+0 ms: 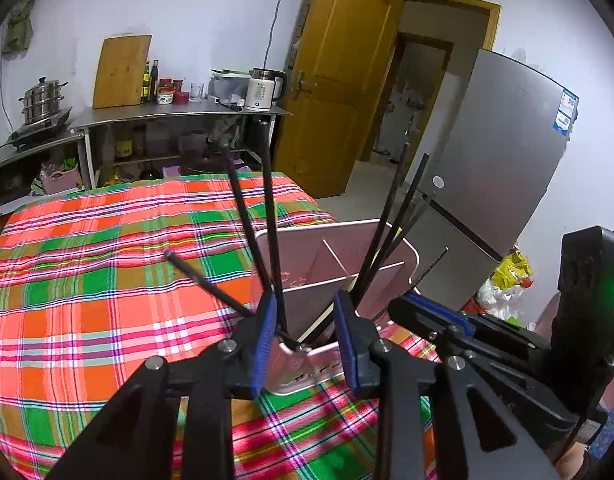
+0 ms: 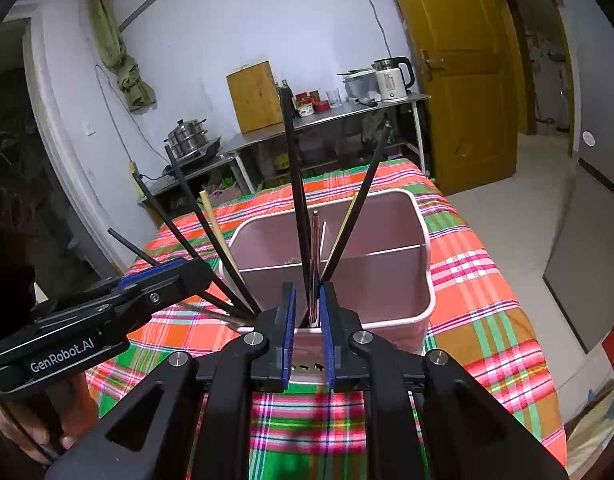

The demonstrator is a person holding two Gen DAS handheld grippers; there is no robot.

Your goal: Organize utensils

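A pink utensil holder [image 2: 387, 280] with inner dividers stands on the plaid tablecloth; it also shows in the left wrist view [image 1: 367, 252]. Several black chopsticks [image 1: 251, 216] stand in it, fanned out, also in the right wrist view [image 2: 295, 184]. My left gripper [image 1: 307, 320] sits at the holder's near rim, jaws apart around the chopstick bases, and shows from the side in the right wrist view [image 2: 163, 276]. My right gripper [image 2: 307, 316] is closed on a thin metal-and-wood utensil [image 2: 315, 264] standing in the near compartment. It also shows in the left wrist view [image 1: 435, 312].
The plaid tablecloth [image 1: 87, 280] covers the table. A steel counter [image 1: 179, 112] behind carries a kettle [image 1: 263, 88], cutting board, jars and steamer pot. A fridge [image 1: 499, 168] stands right, beside an open wooden door [image 1: 339, 80].
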